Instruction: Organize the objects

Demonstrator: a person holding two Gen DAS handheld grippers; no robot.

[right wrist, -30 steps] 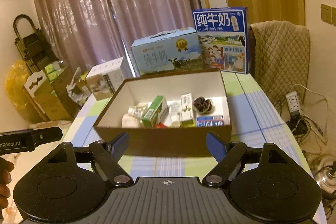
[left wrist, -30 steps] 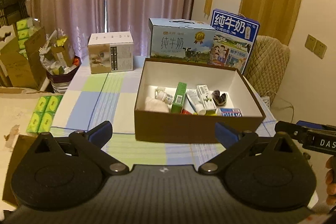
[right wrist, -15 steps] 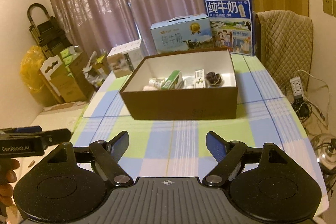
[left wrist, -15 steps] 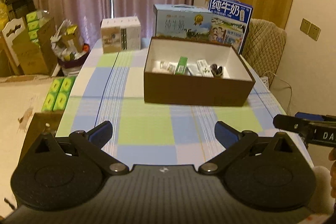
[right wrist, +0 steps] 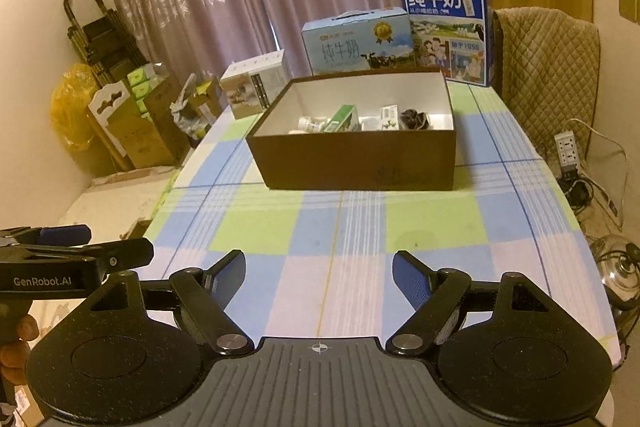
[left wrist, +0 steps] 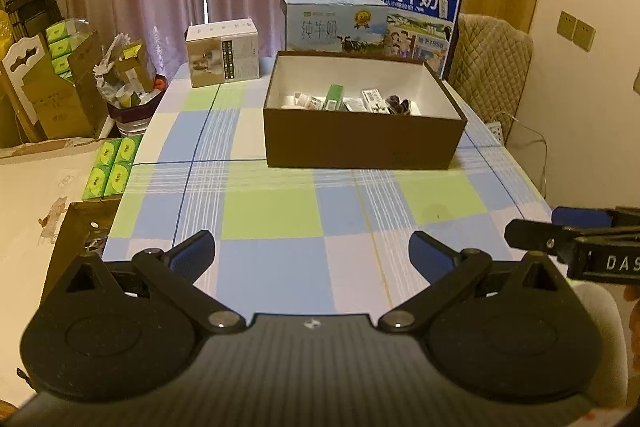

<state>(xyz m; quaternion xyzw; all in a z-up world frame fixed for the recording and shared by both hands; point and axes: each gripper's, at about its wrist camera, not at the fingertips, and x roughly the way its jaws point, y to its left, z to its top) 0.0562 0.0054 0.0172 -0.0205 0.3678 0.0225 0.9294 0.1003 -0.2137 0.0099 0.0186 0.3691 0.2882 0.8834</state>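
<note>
Both tongs hang empty with jaws spread wide, the left gripper beside the right gripper. The brown box of small packets sits well ahead of them on the checked tablecloth.

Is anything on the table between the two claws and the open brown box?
Nothing visible. Only bare checked tablecloth lies between the left claw, the right claw and the brown cardboard box; both claws are open and empty.

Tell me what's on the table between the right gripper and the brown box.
Nothing: only bare checked tablecloth lies between the open right gripper and the brown box, as the right wrist view shows.
</note>
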